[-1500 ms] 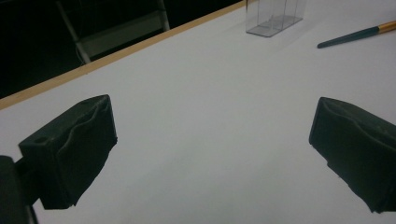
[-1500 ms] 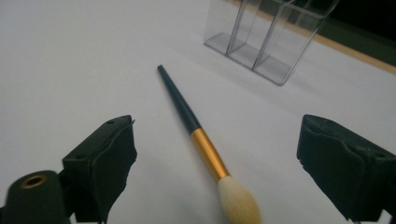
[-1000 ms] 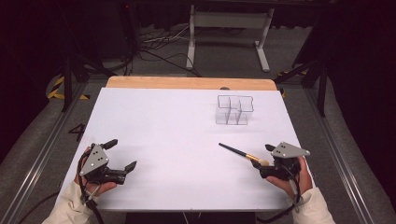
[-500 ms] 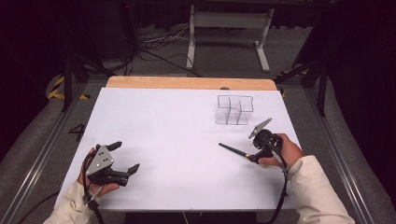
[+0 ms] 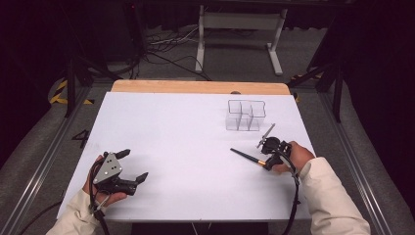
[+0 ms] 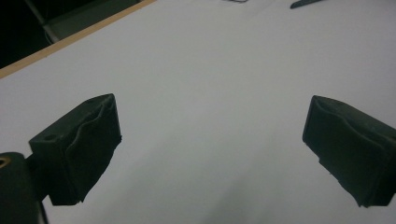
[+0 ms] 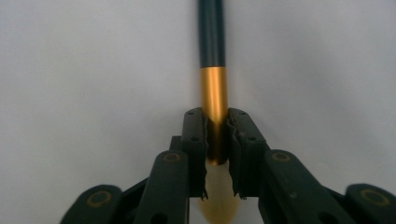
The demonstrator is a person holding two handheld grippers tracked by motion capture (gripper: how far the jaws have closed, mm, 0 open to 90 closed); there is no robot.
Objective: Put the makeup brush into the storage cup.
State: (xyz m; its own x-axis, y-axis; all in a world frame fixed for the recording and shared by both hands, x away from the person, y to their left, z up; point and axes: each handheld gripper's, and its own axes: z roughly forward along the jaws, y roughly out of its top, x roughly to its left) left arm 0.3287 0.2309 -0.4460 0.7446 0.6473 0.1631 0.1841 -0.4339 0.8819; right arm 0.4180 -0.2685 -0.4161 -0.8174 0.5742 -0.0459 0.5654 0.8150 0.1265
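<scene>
A brush (image 5: 243,156) with a dark handle, a gold ferrule and pale bristles lies on the white table top (image 5: 186,127), right of centre. My right gripper (image 5: 265,163) is at its near end. Its jaws have just been closing and now press on the gold ferrule (image 7: 214,93), with the bristles behind the pads and the handle running away from the gripper (image 7: 216,135). My left gripper (image 5: 134,164) rests at the table's near left. It is open, and only bare table lies between its fingers (image 6: 84,149).
A clear plastic organiser (image 5: 245,115) with several compartments stands just beyond the brush toward the back right. A wooden strip (image 5: 195,87) edges the table's far side. Dark floor, cables and a stand's legs lie beyond.
My right gripper moved forward from the near right to the brush's end, turned, and closed on the ferrule. The left gripper stayed put.
</scene>
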